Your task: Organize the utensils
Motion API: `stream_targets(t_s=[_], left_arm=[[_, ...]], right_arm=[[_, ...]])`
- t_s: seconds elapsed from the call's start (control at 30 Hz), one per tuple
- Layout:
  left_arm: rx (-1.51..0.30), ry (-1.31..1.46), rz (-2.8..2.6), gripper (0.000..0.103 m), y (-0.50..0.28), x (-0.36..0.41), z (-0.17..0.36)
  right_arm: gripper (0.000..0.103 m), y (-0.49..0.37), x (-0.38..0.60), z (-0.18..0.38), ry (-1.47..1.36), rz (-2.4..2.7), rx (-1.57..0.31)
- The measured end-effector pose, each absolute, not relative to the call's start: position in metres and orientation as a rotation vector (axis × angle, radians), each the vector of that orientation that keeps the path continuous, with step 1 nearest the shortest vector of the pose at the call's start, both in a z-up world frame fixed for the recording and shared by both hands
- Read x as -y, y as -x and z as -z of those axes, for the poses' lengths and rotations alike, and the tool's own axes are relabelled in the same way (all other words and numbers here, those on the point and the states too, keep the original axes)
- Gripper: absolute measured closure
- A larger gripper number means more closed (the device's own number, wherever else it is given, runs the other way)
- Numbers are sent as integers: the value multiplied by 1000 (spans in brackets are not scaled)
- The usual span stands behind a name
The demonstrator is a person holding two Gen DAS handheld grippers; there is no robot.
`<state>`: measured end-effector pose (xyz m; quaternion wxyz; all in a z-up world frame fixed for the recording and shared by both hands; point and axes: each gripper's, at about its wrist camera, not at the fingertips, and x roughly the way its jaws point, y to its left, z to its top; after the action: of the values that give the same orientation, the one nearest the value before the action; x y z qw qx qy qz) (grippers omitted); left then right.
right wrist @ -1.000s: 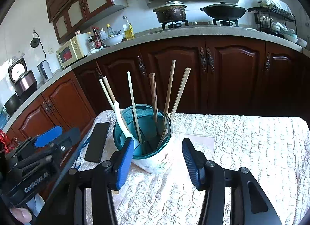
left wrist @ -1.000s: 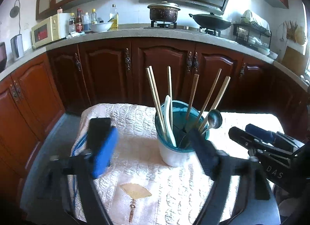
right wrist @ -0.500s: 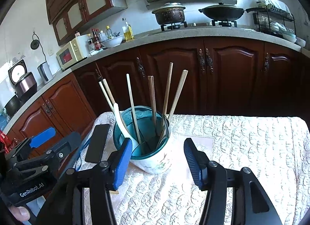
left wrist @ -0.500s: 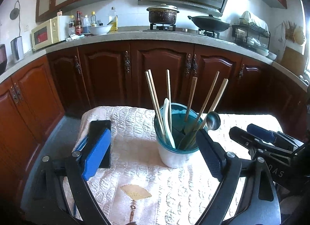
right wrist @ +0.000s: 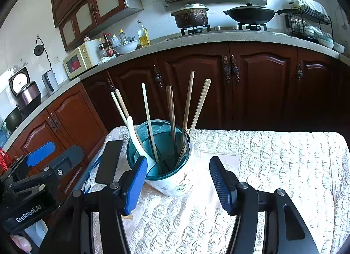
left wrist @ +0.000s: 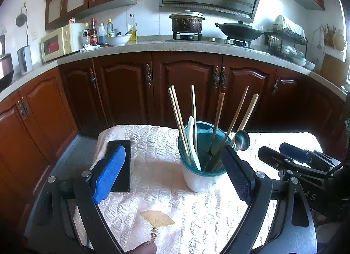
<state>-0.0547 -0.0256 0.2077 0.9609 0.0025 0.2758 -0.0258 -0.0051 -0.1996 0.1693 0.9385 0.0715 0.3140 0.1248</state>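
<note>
From the left wrist view, a table covered by a cream quilted cloth [left wrist: 157, 144] stood before dark red-brown wooden cabinets [left wrist: 122, 87] under a grey stone counter, with a dark lidded pot [left wrist: 187, 22] and a black wok [left wrist: 240, 29] on the stove at the far side. The teal-rimmed white utensil cup [left wrist: 202, 166] stood near the middle of the cloth, holding wooden chopsticks [left wrist: 178, 120], a white plastic spoon [left wrist: 193, 142] and a metal ladle [left wrist: 241, 141] leaning over its right rim. A flat black phone [left wrist: 121, 166] lay to the left of the cup. The left gripper [left wrist: 172, 177] pointed downward with its jaws spread wide; the cup stood just beyond the right finger, untouched by the pads. The right gripper showed only as a dark body at the right edge, and a fingertip peeked in at the bottom.

From the right wrist view, the same cloth [right wrist: 273, 162] stretched bare to the right, and a cream microwave [right wrist: 81, 60] and a rice cooker [right wrist: 25, 92] sat on the counter to the left. The right gripper [right wrist: 177, 177] tilted downward, its jaws opening, the cup [right wrist: 172, 179] standing just ahead between the blue pads, apart from both. Here the ladle's bowl was hidden, while the left gripper's body appeared at the near left.
</note>
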Motion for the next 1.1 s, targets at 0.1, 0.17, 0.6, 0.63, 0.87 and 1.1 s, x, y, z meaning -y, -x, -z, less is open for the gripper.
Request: stream_targets(t_s=[0.1, 0.17, 0.6, 0.63, 0.87, 1.1], left_arm=[[-559, -6, 52, 14, 55, 26, -208], [-559, -8, 47, 14, 55, 26, -208], [-559, -15, 48, 14, 54, 28, -208], [-559, -14, 48, 14, 54, 28, -209], [-569, -18, 49, 14, 51, 29, -207], [-569, -21, 44, 14, 51, 29, -206]], right_arm=[[46, 4, 199, -170, -141, -256, -638], [46, 5, 198, -171, -139, -256, -637], [46, 3, 196, -172, -132, -262, -642], [46, 3, 196, -172, -131, -263, -642], [46, 3, 196, -171, -130, -263, -647], [46, 1, 196, -170, -128, -262, -653]])
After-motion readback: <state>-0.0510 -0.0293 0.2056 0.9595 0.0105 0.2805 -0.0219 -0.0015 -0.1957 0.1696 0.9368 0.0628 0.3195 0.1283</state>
